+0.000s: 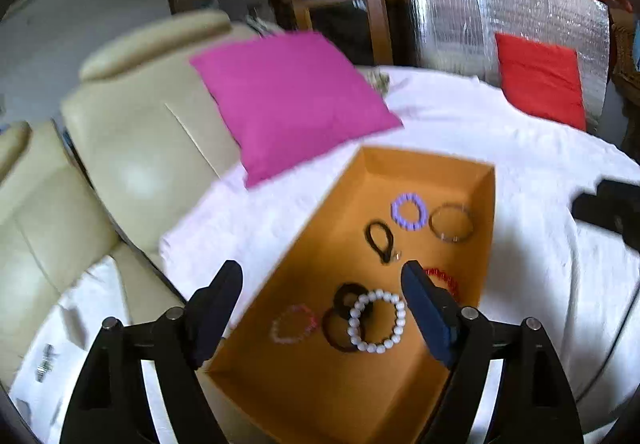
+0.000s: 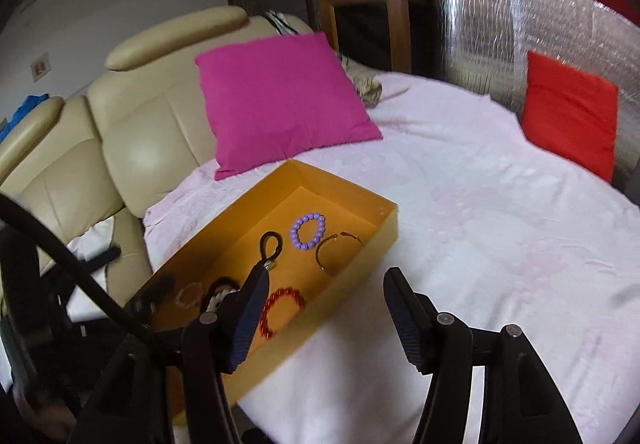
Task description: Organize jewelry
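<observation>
Your two grippers hang above a bed with a white sheet (image 2: pixel 500 204). A big pink pillow (image 1: pixel 288 100) leans far ahead of your fingers, and a red pillow (image 2: pixel 568 120) sits far off to the right of them.

Under your fingers lies the orange box (image 1: pixel 432 164). All the jewelry that shows is inside it. Your left gripper (image 1: pixel 322 276) has its fingers wide apart with nothing between them. The white bead bracelet (image 1: pixel 376 320) lies right below them, resting on a dark ring (image 1: pixel 340 324). The pink bracelet (image 1: pixel 294 324) is beside your left finger. The red bracelet (image 2: pixel 280 308) peeks out by your right finger. Past the fingertips lie the black loop (image 1: pixel 380 240), the purple bead bracelet (image 1: pixel 409 211) and the thin bangle (image 1: pixel 451 222).

Your right gripper (image 2: pixel 326 276) is open too and holds nothing. Its left finger is over the box, and its right finger is over the bare sheet.

Watch out here. The box walls look thin, so a low finger could bump the rim and tip the box. The white bracelet and the dark ring overlap, so one grab may lift both. The sheet is soft, so a dropped bracelet could be hard to pick up.
</observation>
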Demonstrator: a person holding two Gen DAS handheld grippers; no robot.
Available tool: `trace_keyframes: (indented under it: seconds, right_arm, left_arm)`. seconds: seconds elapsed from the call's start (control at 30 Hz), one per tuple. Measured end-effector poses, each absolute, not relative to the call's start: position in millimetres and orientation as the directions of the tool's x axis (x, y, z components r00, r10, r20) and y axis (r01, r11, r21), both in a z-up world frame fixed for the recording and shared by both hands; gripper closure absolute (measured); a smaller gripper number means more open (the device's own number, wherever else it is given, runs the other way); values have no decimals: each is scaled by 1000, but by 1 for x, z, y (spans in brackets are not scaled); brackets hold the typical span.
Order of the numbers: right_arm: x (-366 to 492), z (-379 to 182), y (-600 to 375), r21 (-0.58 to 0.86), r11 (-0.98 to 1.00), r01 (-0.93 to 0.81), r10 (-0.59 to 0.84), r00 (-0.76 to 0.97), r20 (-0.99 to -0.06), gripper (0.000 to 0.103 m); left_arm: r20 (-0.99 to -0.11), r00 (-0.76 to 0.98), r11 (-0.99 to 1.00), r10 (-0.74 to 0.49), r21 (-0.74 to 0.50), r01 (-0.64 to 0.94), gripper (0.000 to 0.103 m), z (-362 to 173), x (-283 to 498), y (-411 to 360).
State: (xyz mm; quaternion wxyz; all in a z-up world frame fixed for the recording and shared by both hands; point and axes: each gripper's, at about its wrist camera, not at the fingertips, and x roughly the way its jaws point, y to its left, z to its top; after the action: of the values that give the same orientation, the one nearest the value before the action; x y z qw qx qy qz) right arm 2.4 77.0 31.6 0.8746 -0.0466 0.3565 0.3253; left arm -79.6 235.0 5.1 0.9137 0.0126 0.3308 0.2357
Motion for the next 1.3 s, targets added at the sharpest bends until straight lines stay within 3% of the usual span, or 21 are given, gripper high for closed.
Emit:
trace_keyframes:
  seconds: [0.57,1.07,1.3]
  right_arm:
    - [-125,107,-11,163,766,-622,607,617,-501,37]
    - [-206,142,-3,86,759,-645,611,662,-433,32]
    - [-228,158,-7,93,761,-642,621,681,-388,29]
  left_arm:
    - [-411,738,839,535,160,-520,15,119,-175,193]
    - [-319,760,822,566,152,-549,13,166,-233,184]
    - [-261,754,797,602,149,-585,3,179,-257,180]
